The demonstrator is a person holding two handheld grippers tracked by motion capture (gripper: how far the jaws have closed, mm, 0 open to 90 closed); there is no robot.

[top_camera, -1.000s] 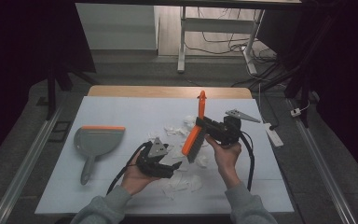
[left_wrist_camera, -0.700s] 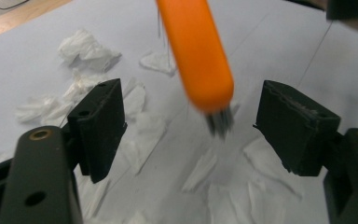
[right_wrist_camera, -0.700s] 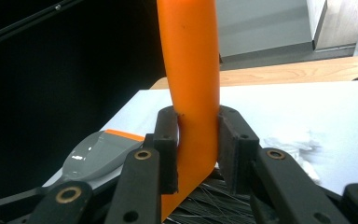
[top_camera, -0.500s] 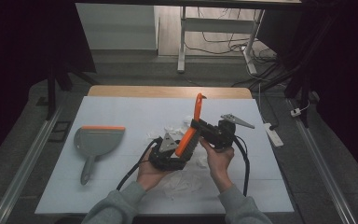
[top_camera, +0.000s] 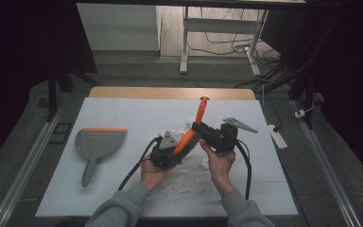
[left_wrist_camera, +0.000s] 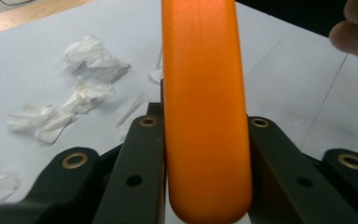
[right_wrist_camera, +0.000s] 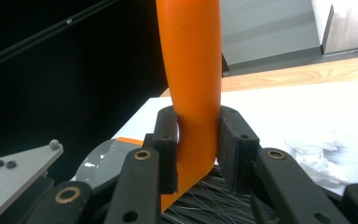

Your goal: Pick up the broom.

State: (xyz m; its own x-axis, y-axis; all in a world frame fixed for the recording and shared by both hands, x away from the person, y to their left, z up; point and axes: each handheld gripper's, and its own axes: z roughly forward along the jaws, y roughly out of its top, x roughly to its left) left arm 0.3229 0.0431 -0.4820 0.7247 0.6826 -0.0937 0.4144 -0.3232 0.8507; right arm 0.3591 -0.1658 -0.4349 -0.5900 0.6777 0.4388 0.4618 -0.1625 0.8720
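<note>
White table cover [top_camera: 123, 113], paper scraps [left_wrist_camera: 88, 53] — dark room

Your white-covered desk [top_camera: 123, 194] carries a grey dustpan [top_camera: 97, 144] at left and crumpled paper scraps [top_camera: 184, 187] near you.

Orange brush handle [top_camera: 192, 134], plain and glossy, sits between two black claws with brass-coloured rivets. Left of the brush lies a grey dustpan [top_camera: 98, 144] with an orange edge strip. Crumpled white scraps [left_wrist_camera: 81, 77] dot the white bench [top_camera: 123, 113], wood-coloured along its far rim.
</note>
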